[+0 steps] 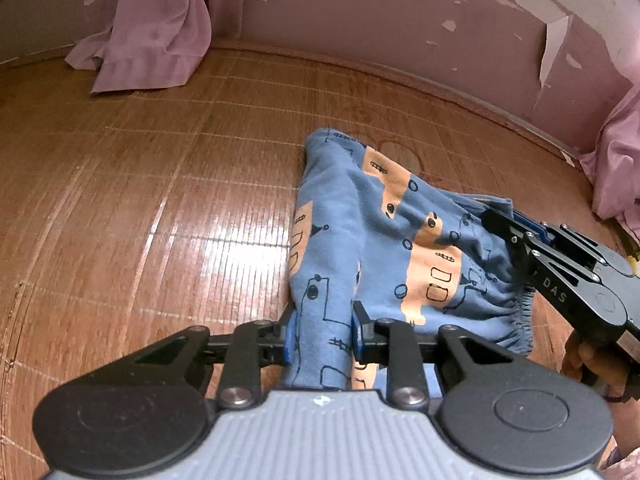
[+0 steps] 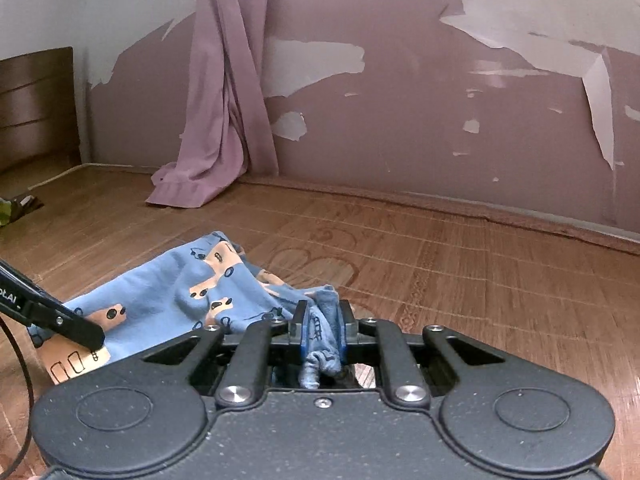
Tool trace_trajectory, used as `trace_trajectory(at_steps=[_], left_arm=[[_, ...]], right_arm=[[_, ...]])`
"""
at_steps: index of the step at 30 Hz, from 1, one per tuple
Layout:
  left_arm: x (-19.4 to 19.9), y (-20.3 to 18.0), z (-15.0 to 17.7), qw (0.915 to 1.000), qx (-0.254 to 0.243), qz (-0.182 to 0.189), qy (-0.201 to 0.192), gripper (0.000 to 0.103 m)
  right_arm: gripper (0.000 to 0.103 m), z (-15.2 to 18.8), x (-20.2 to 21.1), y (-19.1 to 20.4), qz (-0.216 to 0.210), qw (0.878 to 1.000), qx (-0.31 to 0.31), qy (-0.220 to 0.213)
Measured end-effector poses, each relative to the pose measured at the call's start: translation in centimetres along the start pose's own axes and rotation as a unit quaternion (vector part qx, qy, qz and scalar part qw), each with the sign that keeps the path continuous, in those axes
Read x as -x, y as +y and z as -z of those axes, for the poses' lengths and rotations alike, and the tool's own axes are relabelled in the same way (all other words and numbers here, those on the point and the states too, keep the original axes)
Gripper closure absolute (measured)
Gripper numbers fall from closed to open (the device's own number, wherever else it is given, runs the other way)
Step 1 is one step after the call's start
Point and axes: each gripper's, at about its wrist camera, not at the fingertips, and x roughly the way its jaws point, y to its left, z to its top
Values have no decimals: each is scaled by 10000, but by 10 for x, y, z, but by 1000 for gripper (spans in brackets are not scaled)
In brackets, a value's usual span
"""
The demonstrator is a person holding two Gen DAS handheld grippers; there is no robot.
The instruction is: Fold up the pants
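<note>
Pink wall with big patches of peeling paint is running along the back, pink curtain hanging down it and bunching on the mat. Woven bamboo mat is covering the surface underneath and reflecting glare in the left wrist view; cannot tell if it is a bed or the floor. Brown wooden furniture is showing at the far left of the right wrist view. Blue pants with orange blocks and black line print are lying crumpled on the mat, partly lifted between both tools, gathered elastic waistband facing the right side in the left wrist view. Left tongs are pinching a fold of the blue fabric, pads pressed against it on both sides. Right tongs are clamping a bunched wad of the pants, cloth poking out behind the pads; in the left wrist view the right tool is gripping the pants near the waistband, and a bit of a hand is showing under it. A black cable is looping at the left edge of the right wrist view.
</note>
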Motion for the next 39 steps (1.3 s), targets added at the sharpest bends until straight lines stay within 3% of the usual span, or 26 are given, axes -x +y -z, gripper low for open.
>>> trace_trajectory(at_steps=[18, 26, 32, 39], left_arm=[[0, -17, -28, 9974, -615, 89, -368, 79], [-7, -19, -83, 9941, -574, 228, -890, 79], [-34, -13, -126, 9915, -551, 276, -1146, 79], [-101, 9, -126, 9978, -240, 191, -595, 79]], right_arm=[[91, -18, 15, 20, 611, 9909, 1028, -613], [91, -82, -20, 6, 749, 9765, 1817, -882], [91, -125, -79, -17, 736, 9770, 1893, -651], [91, -91, -154, -35, 472, 9799, 1920, 268]])
